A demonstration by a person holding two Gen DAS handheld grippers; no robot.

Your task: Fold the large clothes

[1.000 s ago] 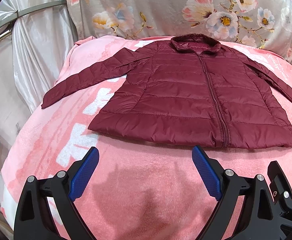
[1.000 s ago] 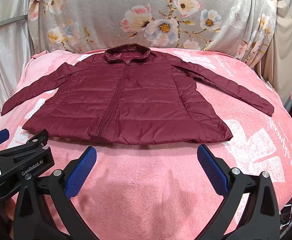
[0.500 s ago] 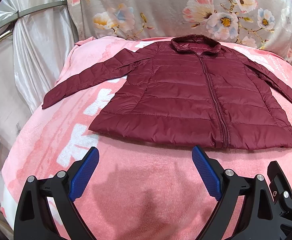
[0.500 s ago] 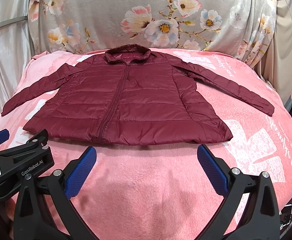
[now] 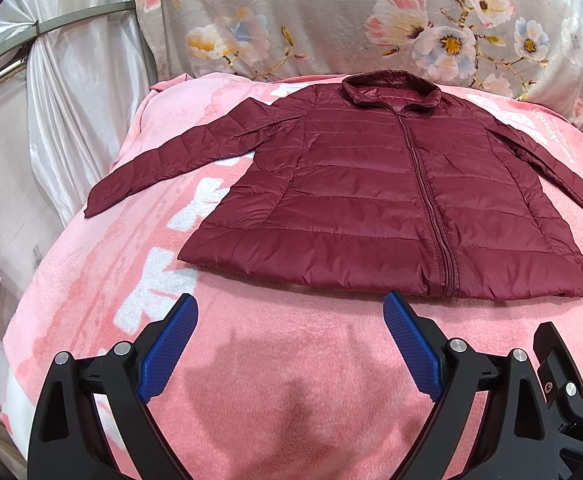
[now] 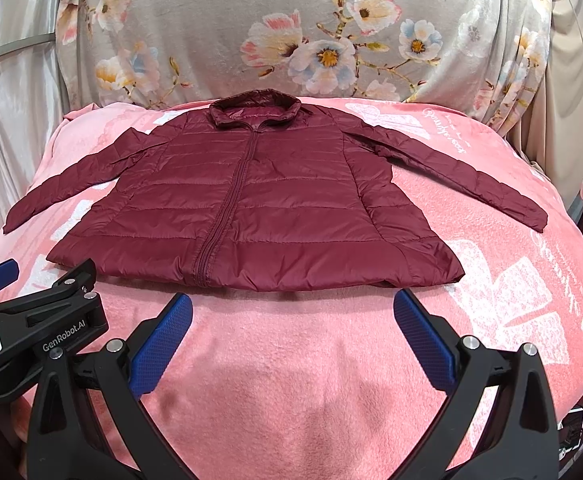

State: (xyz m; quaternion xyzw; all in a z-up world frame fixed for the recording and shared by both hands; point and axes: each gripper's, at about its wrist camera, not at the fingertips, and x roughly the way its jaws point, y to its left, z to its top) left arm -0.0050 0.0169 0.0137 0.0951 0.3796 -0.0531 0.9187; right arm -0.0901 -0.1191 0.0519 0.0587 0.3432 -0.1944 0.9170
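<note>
A dark red quilted jacket (image 5: 371, 200) lies flat and zipped on a pink blanket (image 5: 291, 360), collar at the far side, hem toward me, both sleeves spread outward. In the right wrist view the jacket (image 6: 259, 204) fills the middle of the bed. My left gripper (image 5: 289, 320) hovers open just short of the hem, left of the zipper, holding nothing. My right gripper (image 6: 291, 318) is also open and empty, a little before the hem's right half. The left gripper's body (image 6: 39, 320) shows at the lower left of the right wrist view.
A floral grey cloth (image 6: 291, 40) hangs behind the bed. Shiny white drapes (image 5: 51, 100) stand at the left. The blanket's right edge (image 6: 571, 260) drops off toward dark objects and a cable. Bare pink blanket lies between the hem and both grippers.
</note>
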